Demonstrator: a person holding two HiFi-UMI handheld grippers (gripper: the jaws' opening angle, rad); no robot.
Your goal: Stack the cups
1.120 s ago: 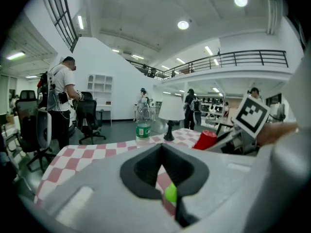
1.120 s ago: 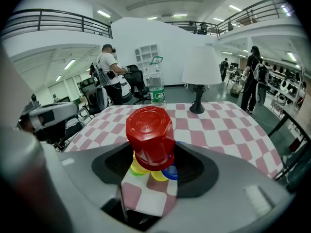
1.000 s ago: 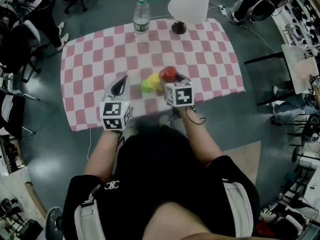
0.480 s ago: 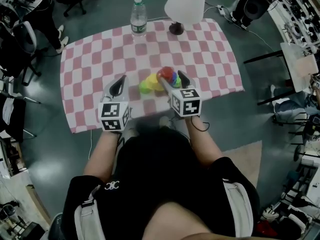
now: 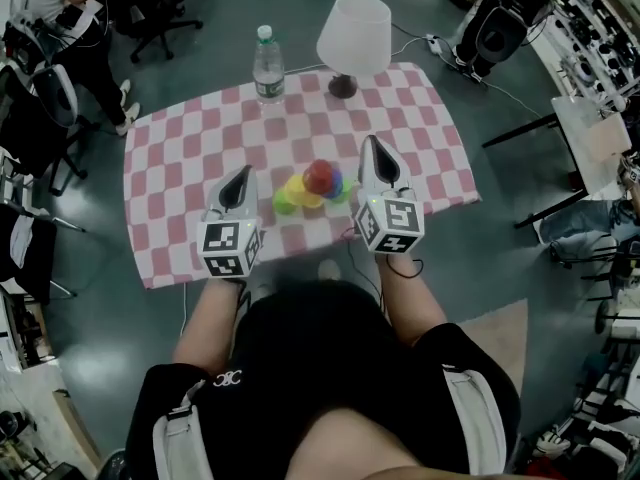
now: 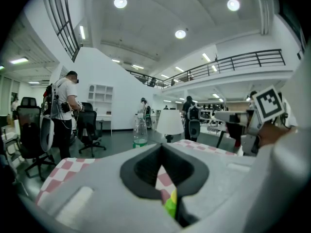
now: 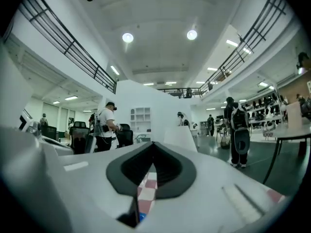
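Right gripper (image 5: 372, 148): closed and empty; its jaws have just been closing on nothing.
Left gripper (image 5: 244, 175): closed and empty.
Cups (image 5: 312, 184): clustered on the checkered table (image 5: 180, 148), at 8 o'clock from the right tips and 3 o'clock from the left.
Handling: probably light, stiff, smooth plastic; pinch one rim wall gently.

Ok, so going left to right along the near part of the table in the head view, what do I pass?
Left tool → green cup → yellow cup → red cup → right tool. Farther back: water bottle → lamp.
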